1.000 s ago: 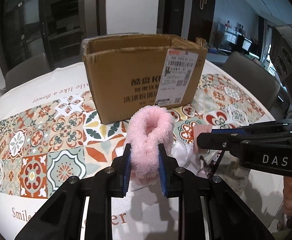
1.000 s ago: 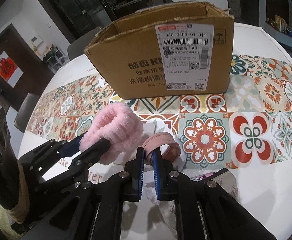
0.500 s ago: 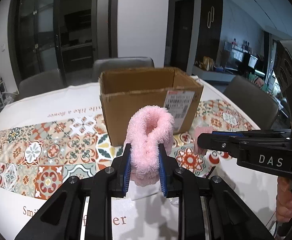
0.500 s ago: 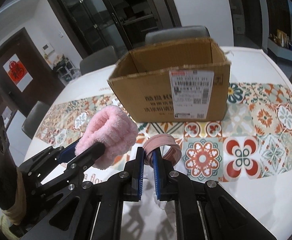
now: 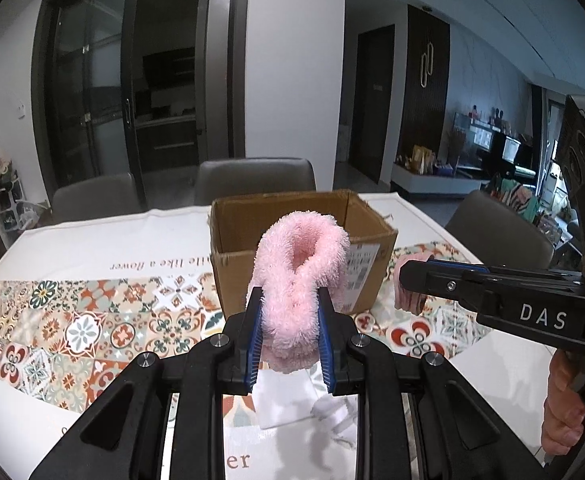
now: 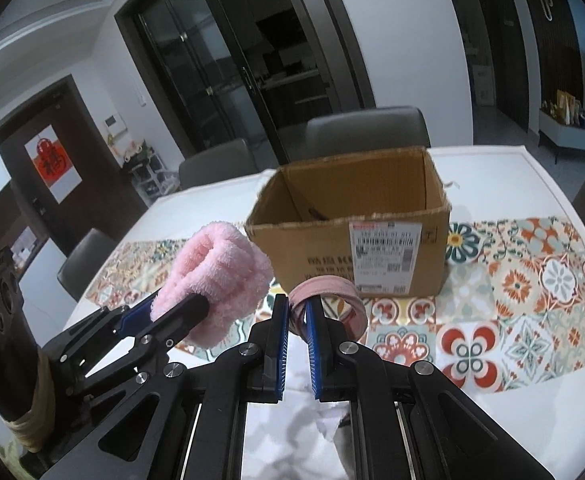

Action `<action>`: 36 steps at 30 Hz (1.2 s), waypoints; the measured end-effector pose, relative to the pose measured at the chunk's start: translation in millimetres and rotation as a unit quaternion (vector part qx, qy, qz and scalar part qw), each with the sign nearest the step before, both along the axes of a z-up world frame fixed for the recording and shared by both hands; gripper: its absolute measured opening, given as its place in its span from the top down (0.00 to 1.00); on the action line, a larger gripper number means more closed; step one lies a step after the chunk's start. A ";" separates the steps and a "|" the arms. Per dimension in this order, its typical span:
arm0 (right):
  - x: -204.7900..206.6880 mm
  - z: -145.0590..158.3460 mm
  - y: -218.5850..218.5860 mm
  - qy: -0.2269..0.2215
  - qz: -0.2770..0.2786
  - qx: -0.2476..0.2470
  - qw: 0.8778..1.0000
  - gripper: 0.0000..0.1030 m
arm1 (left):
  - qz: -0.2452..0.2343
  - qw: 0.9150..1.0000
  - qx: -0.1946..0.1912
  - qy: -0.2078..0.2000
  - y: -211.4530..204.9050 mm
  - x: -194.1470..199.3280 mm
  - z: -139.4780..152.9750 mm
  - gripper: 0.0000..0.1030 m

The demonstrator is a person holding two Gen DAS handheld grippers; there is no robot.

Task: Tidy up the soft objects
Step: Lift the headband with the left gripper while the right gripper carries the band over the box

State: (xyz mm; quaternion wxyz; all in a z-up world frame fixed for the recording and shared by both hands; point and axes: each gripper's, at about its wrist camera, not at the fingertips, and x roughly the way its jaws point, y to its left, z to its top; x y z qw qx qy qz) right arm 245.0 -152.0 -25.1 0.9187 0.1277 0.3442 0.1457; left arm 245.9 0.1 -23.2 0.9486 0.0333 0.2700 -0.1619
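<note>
The left gripper (image 5: 288,336) has its fingers (image 5: 253,340) pressed into the sides of a fluffy pink band (image 5: 300,280), squeezing its lower part narrow. The band stands on end, its long axis rising up and away from the fingers, with its open loop at the top. It is held in the air above the tabletop (image 5: 92,240).

The right gripper (image 6: 297,336) has its fingers (image 6: 279,336) closed almost together on the wall of a smaller, flat pink band (image 6: 332,292). This ring lies nearly level, its opening facing upward, and sticks out ahead of the fingertips. It too is clear of the tabletop.

Beyond both bands stands an open cardboard box (image 6: 356,240) with a white shipping label (image 6: 384,256) on its near side, resting on a patterned cloth (image 6: 532,280). White fabric (image 5: 288,400) lies on the tabletop below the left gripper. Grey chairs (image 5: 252,180) line the far edge. A hand (image 5: 568,404) grips the right tool's handle.
</note>
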 end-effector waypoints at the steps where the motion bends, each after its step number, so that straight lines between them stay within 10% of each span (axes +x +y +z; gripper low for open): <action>1: 0.0 2.6 -1.2 -0.005 -0.001 0.002 1.000 0.90 | 0.001 1.000 0.000 -0.004 -0.7 0.0 2.3 0.76; 36: 65.6 61.9 -20.8 -0.098 -0.009 0.014 0.995 0.90 | 0.014 0.997 -0.002 -0.078 -23.1 77.4 53.9 0.76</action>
